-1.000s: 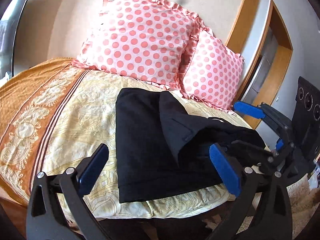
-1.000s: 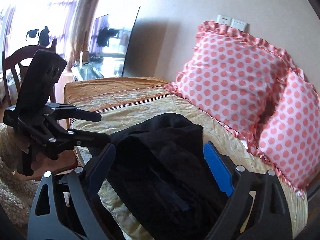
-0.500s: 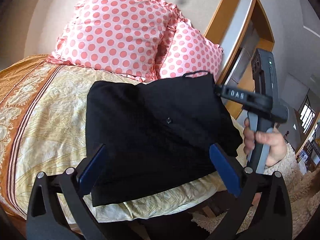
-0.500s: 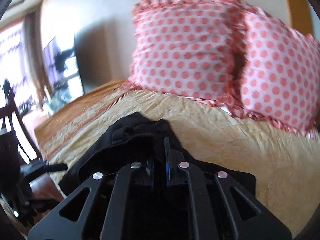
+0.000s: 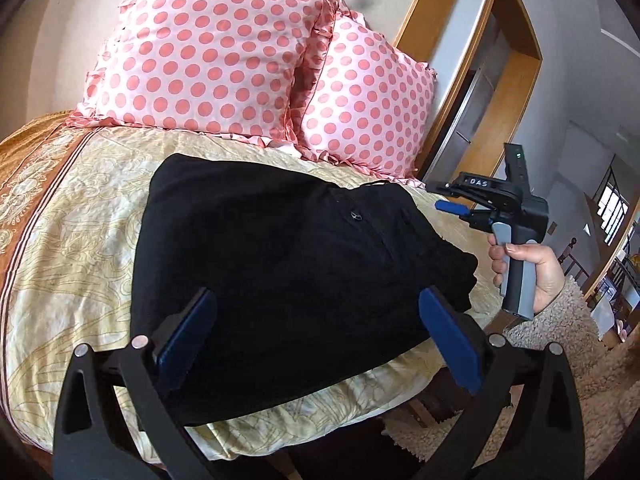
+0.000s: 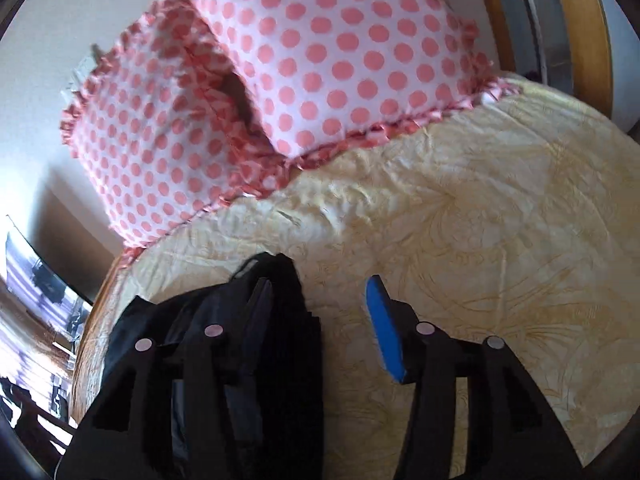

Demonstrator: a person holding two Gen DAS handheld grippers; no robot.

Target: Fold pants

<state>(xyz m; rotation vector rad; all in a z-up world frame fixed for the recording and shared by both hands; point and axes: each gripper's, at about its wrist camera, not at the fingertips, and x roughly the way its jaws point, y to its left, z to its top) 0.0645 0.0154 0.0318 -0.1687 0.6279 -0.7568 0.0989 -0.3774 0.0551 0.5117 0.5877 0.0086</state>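
The black pants [image 5: 288, 264] lie folded in a flat rectangle on the yellow patterned bedspread [image 5: 80, 240], a button showing on top. My left gripper [image 5: 316, 340] is open and empty, hovering over the pants' near edge. My right gripper [image 6: 320, 320] is open and empty; its left finger [image 6: 260, 312] is over the pants' corner [image 6: 276, 280], its blue right pad [image 6: 384, 328] over bare bedspread [image 6: 480, 260]. In the left wrist view the right gripper [image 5: 452, 204] is held by a hand just right of the pants.
Two pink polka-dot pillows [image 5: 208, 52] [image 5: 368, 96] lean on the wall at the head of the bed. A wooden door frame [image 5: 480, 100] stands to the right. A shaggy beige rug [image 5: 580, 360] lies beside the bed. The bed edge is near me.
The right gripper carried a flap of the pants over, then opened and let go; the pants now lie flat. It has drawn back to the right. The left gripper stayed open.
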